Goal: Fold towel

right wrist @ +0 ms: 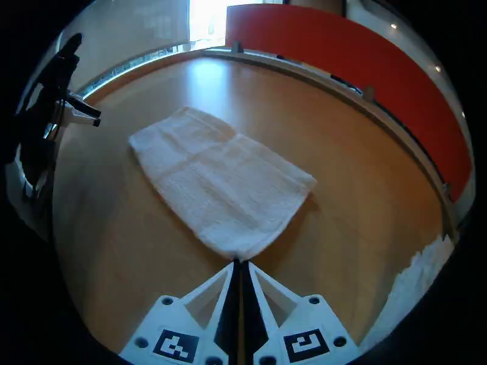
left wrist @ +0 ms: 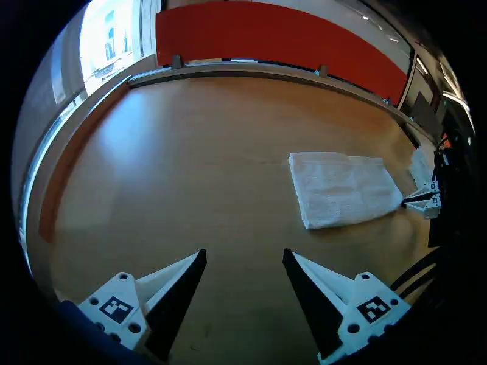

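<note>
Folded white terry towel [right wrist: 222, 182] sits on the wooden table [right wrist: 353, 182], 12 o'clock off the right gripper [right wrist: 239, 264], which is clenched at its corner; can't tell if it's pinching cloth. Left gripper [left wrist: 243, 254] gapes. Soft, light, floppy, so I'd grab the corners.

No word, number or brand name could be read. The only printed signs were square black-and-white code markers, made of block patterns with no letters. The left gripper [left wrist: 243, 261] carried two code markers [left wrist: 116, 308], one on each white finger mount. The right gripper [right wrist: 239, 267] carried a like pair of markers [right wrist: 176, 345], again one on each mount. In the left gripper view, the right gripper at the desk's right edge bore small dark marks, too small to make out.
</note>
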